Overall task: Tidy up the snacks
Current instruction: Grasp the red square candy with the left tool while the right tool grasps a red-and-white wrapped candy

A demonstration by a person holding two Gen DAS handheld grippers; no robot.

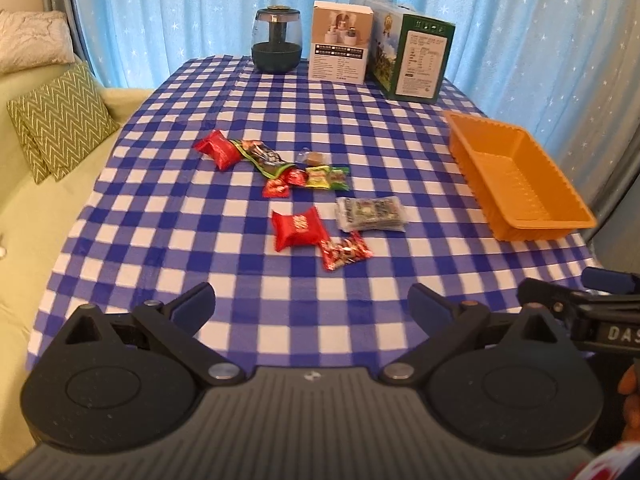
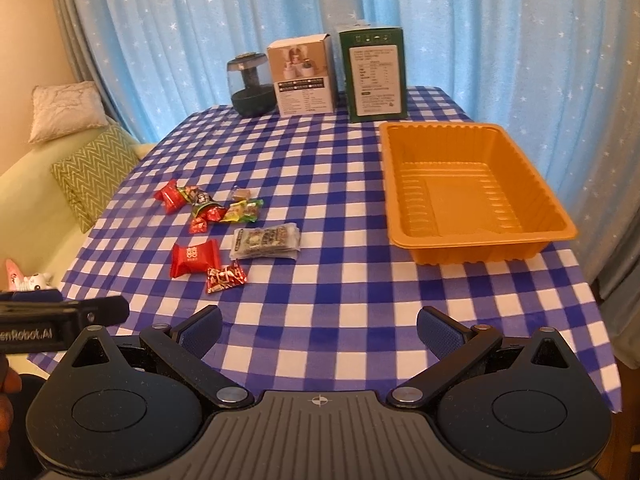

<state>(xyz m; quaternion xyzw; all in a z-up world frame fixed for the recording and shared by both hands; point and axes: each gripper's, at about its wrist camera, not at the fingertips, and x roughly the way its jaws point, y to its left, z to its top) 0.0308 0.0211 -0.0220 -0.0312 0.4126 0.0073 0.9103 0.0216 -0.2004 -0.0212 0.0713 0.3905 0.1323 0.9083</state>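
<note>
Several wrapped snacks lie loose on the blue-and-white checked tablecloth: a red pillow pack (image 1: pixel 298 226) (image 2: pixel 195 257), a small red patterned pack (image 1: pixel 346 254) (image 2: pixel 225 278), a clear silvery pack (image 1: pixel 370 214) (image 2: pixel 267 242), yellow-green packs (image 1: pixel 327 178) (image 2: pixel 243 210) and another red pack (image 1: pixel 218 149) (image 2: pixel 171 196). An empty orange tray (image 1: pixel 520 178) (image 2: pixel 472 188) stands to the right. My left gripper (image 1: pixel 312 306) is open and empty near the table's front edge. My right gripper (image 2: pixel 319 330) is open and empty, also at the front edge.
A dark glass jar (image 1: pixel 277 40) (image 2: pixel 252 84), a white box (image 1: pixel 341 42) (image 2: pixel 302 80) and a green box (image 1: pixel 412 56) (image 2: pixel 376 74) stand at the back before blue curtains. A sofa with a zigzag cushion (image 1: pixel 60 120) (image 2: pixel 94 172) is left of the table.
</note>
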